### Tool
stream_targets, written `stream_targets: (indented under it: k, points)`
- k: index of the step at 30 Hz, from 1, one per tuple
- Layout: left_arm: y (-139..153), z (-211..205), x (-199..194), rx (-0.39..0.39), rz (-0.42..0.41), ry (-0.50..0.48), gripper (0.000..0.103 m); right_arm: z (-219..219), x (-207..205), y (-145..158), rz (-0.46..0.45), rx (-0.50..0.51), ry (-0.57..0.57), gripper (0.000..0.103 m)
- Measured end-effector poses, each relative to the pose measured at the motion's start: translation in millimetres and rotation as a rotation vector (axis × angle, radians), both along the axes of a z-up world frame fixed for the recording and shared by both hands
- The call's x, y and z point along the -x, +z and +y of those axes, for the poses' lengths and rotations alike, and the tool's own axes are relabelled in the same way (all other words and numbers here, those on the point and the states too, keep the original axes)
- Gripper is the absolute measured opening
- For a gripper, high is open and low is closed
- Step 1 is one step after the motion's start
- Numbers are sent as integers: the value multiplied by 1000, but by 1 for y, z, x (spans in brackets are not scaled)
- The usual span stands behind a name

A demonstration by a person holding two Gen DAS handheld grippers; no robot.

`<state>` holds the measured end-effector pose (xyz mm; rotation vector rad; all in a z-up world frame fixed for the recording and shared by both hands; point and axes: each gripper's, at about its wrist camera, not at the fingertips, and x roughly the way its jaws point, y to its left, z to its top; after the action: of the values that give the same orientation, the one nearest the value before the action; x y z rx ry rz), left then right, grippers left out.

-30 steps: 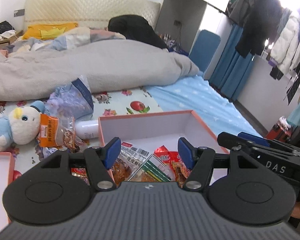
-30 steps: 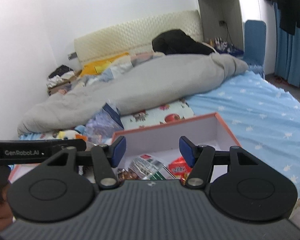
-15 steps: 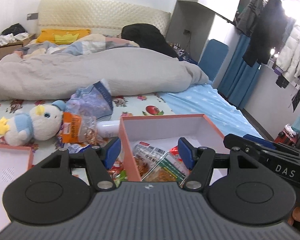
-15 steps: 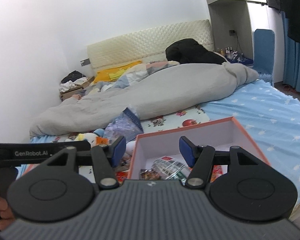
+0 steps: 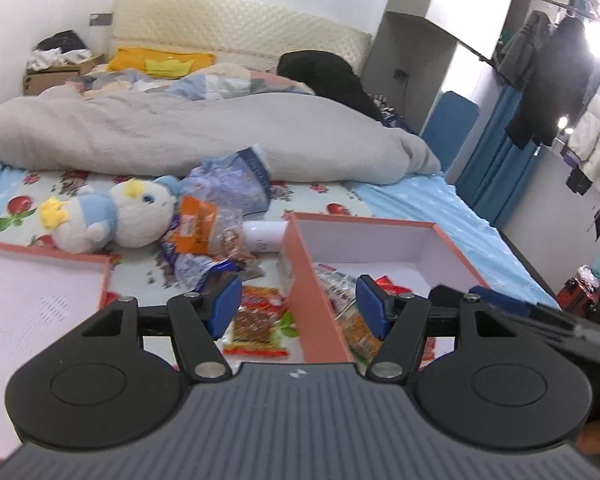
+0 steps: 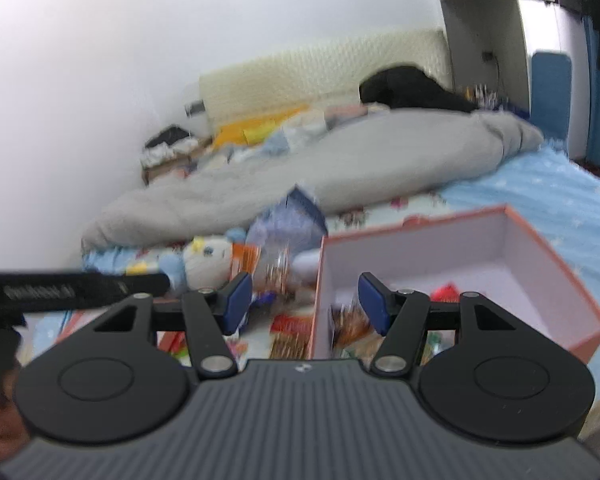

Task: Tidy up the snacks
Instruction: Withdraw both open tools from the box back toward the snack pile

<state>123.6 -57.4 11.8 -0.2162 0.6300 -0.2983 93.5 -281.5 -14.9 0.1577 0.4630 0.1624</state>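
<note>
Since a second ago both your claws have swung left across the bed (image 5: 440, 208), so the near wall of the orange box (image 5: 320, 300) now runs between the blue fingers of the left claw (image 5: 296, 306) and of the right claw (image 6: 302, 300) instead of lying wholly to one side. Both claws are spread and pinch nothing. Some snack packets (image 5: 356, 320) lie inside the box, one red-and-orange packet (image 5: 256, 320) lies on the sheet just left of its wall, and a plush duck (image 5: 116, 216) sits farther back beside an orange bag (image 5: 196, 232).
</note>
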Motion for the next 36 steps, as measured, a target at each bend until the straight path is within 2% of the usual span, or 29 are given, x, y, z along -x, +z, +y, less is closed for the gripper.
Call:
stream_targets:
  k: [2,7,19,27,30,36]
  points:
    - [-2,10,6,21,7,3,68,8,4,-6,16,9,1,62]
    - [-11,34,18,13,21,31,68,30,12,-15,30,33,28,62]
    - [-31,75,43,9,64,84,68,56,24,-37,65,37,2,62]
    - [-48,96,43,30,93,94,69,75,33,-53,78,75,0,62]
    - [-57,105,41,32,108,84,73,82,34,-61,88,85,-12,62]
    - [-76,119,32,26,143,62,73,99,30,-73,108,105,-24,62]
